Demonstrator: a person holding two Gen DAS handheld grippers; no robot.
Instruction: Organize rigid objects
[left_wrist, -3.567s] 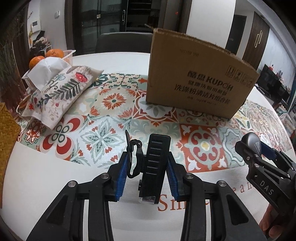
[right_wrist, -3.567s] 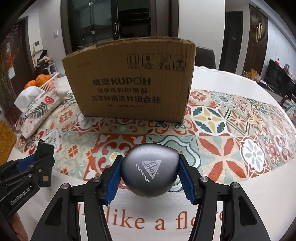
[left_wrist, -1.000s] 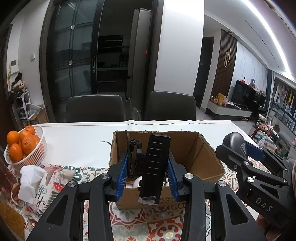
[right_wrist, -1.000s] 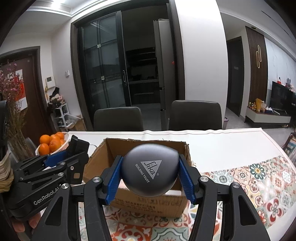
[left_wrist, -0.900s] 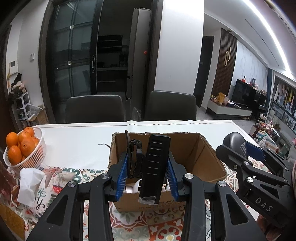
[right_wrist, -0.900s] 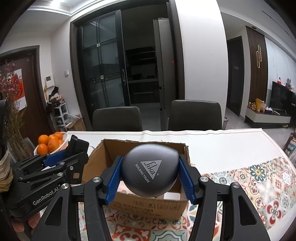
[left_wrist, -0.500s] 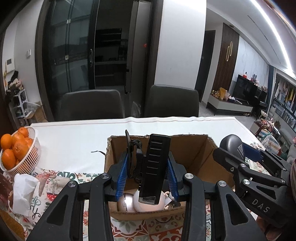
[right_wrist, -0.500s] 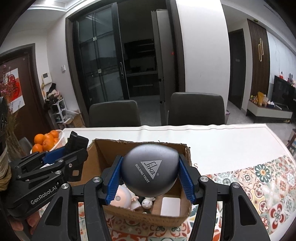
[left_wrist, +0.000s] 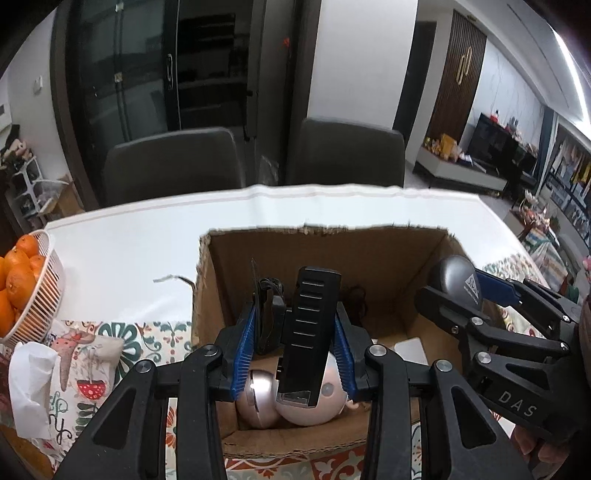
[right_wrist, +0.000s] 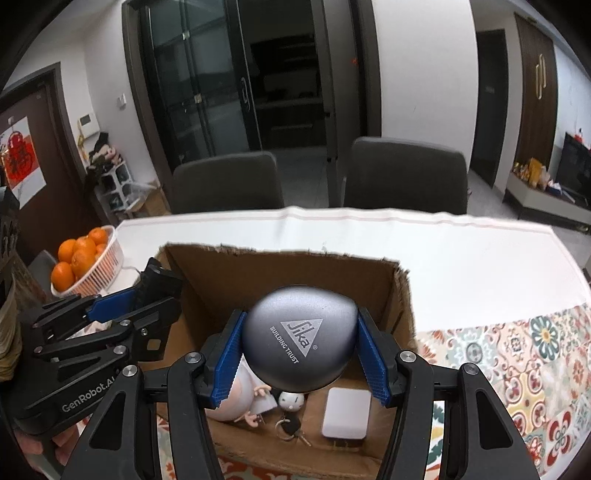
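My left gripper is shut on a black phone-holder clip and holds it over the open cardboard box. My right gripper is shut on a grey rounded Sika gadget, also above the box. The right gripper shows at the right of the left wrist view; the left gripper shows at the left of the right wrist view. Inside the box lie a pink doll figure, a small white round item, keys and a white flat case.
A white basket of oranges stands at the left. A patterned tissue cover with a white tissue lies left of the box. White tablecloth behind the box, patterned tiles to the right. Two dark chairs stand beyond the table.
Both grippers have risen from table level to above the box and tilted down over it; the box's inside and its contents have come into view.
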